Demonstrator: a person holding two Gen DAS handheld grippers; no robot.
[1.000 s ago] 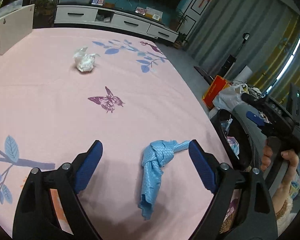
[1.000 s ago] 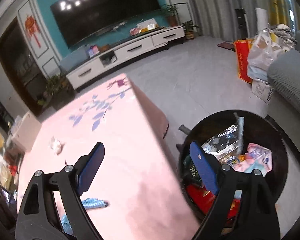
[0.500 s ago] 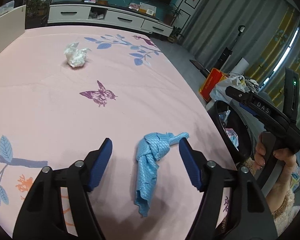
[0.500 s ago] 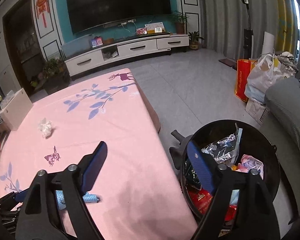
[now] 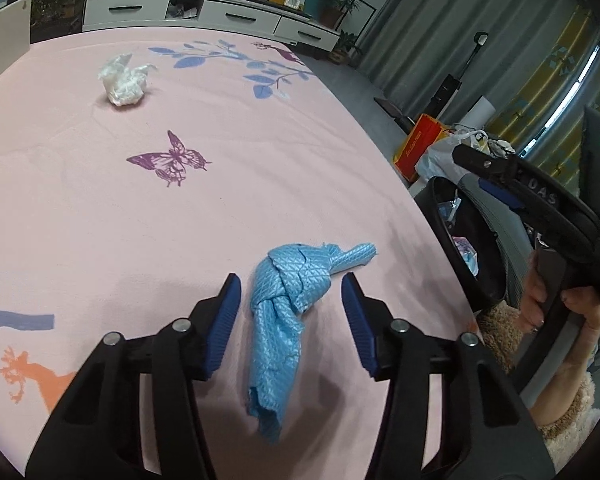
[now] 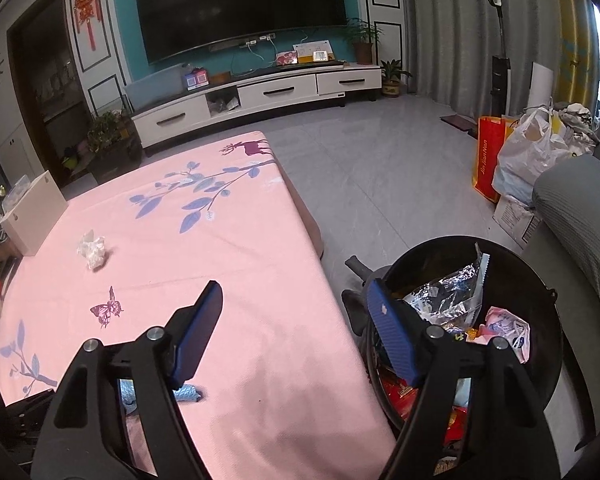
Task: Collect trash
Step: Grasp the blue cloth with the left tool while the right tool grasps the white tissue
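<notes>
Left claw (image 5: 291,312) has just been closing, its pads either side of the blue cloth (image 5: 288,308) on the pink desk (image 5: 220,200), not yet pressing; right claw (image 6: 296,336) spread, empty, beside the bin (image 6: 540,280)

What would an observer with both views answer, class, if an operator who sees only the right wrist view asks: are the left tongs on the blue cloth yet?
Observer: Not yet. The left tongs straddle the cloth, pads clear of it; they have just been closing.
Operator: Does the cloth lie flat?
Observer: No, it is knotted near the tong tips, with a loose tail toward the camera.
Operator: What holds the right tongs?
Observer: A hand grips their handle, beside the bin.
</notes>
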